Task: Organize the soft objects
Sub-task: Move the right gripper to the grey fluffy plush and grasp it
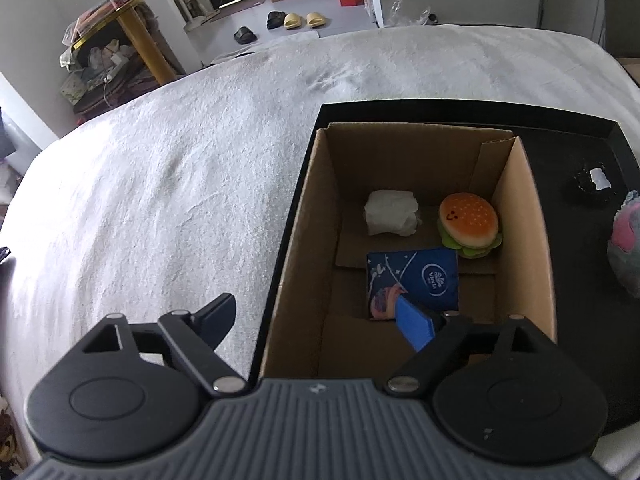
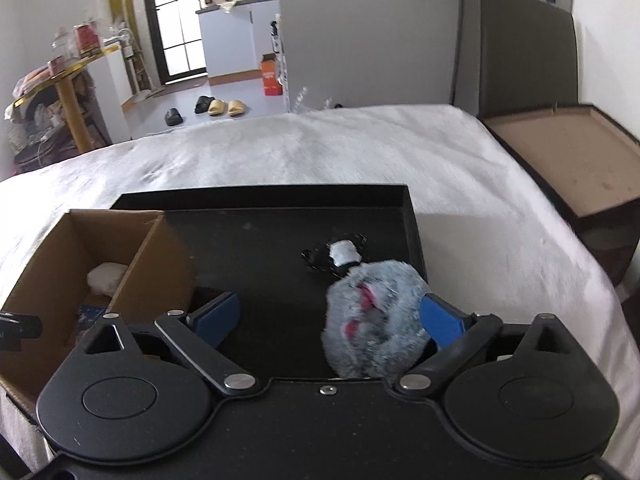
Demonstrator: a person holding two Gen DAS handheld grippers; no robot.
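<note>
An open cardboard box (image 1: 404,152) stands on a black tray (image 1: 580,132) on the bed. It holds a white soft wad (image 1: 390,213), a burger plush (image 1: 469,223) and a blue tissue pack (image 1: 424,276). My left gripper (image 1: 316,322) is open and straddles the box's left wall, with its blue pad just above the pack and nothing held. A grey fluffy plush (image 2: 372,316) with pink patches lies on the tray (image 2: 256,248). My right gripper (image 2: 328,320) is open around it. The plush rests against the right pad (image 2: 442,324), well apart from the left one.
A small black item with a white label (image 2: 340,254) lies on the tray beyond the plush. The white bed cover (image 1: 160,200) spreads around the tray. A brown open case (image 2: 572,160) stands right of the bed. A gold shelf (image 1: 132,20) and slippers (image 1: 298,20) are on the floor beyond.
</note>
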